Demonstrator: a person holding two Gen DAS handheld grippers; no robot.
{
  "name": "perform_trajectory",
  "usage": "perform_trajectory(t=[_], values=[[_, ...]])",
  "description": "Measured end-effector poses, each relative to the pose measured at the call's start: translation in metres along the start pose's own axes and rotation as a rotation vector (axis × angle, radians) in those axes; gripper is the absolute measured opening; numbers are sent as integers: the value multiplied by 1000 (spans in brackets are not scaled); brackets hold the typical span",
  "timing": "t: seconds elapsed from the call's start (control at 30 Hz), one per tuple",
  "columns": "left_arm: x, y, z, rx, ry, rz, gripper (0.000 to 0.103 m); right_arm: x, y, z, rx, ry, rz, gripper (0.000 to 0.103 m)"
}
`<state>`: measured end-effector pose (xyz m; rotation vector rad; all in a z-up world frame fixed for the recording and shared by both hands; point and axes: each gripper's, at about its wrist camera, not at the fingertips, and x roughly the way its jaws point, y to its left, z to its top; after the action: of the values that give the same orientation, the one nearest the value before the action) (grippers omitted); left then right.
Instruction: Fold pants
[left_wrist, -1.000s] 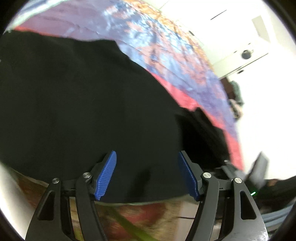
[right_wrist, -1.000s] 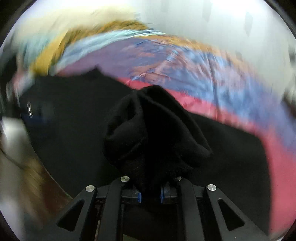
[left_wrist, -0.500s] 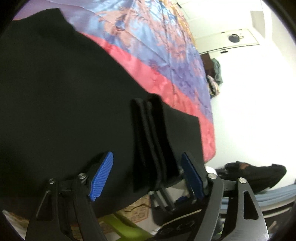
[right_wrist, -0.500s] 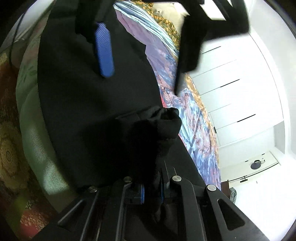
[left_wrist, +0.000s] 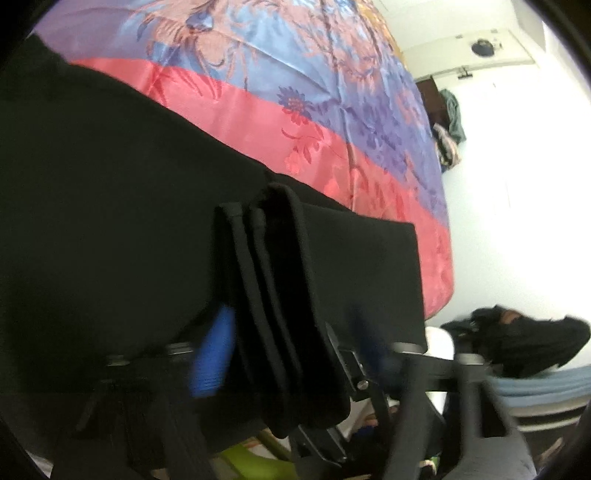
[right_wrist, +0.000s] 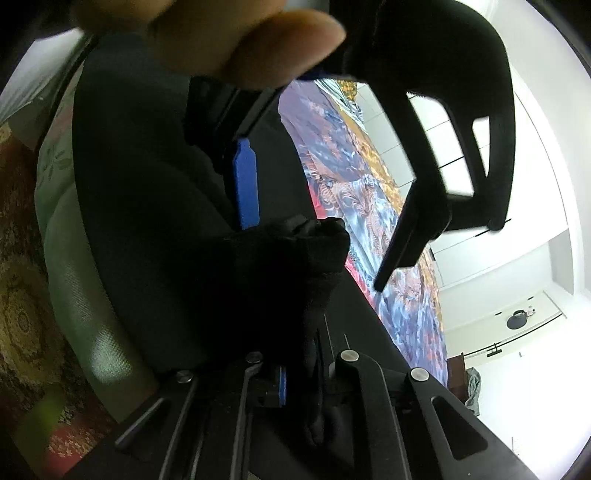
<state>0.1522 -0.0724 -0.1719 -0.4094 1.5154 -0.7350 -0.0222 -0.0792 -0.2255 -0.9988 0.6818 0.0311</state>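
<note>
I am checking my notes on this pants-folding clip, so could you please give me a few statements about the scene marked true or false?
1. The right tongs are clamped on a bunch of the black pants. True.
2. The bedspread under the pants is plain white. False: it is blue and purple with flowers and a red border.
3. A stack of folded pants edges sits between the fingers of the left tongs, whose jaws are closing. True.
4. The left tongs hold nothing and are far from the cloth. False: folded cloth lies between their blue pads.
5. A person's fingers show at the top of the right wrist view. True.
</note>
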Motion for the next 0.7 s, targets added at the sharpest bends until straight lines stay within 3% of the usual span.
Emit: perform_trajectory(t=[0.03, 0.13, 0.2, 0.27, 0.33, 0.4, 0.6, 0.7], values=[[1, 1, 0, 5, 4, 28, 21, 0, -1, 0, 4, 1, 1, 11], [0, 2, -2, -9, -21, 50, 9, 0, -2, 1, 1, 6, 16, 11], [-9, -4, -6, 9, -67, 65, 8, -2, 2, 2, -43, 17, 12, 16], [-27, -15, -7, 51, -129, 76, 8, -12, 2, 1, -75, 5, -29, 34], [-47, -19, -5, 78, -171, 74, 7, -31, -9, -2, -36, -45, -47, 80], [-73, -21, -3, 119, -210, 90, 8, -55, -33, -9, 83, -103, 5, 96], [-122, 14, -3, 151, -245, 216, 8, -64, -108, -38, 428, -101, 17, 97], [-117, 39, -9, 121, -223, 259, 8, -55, -153, -61, 711, -144, 139, 98]])
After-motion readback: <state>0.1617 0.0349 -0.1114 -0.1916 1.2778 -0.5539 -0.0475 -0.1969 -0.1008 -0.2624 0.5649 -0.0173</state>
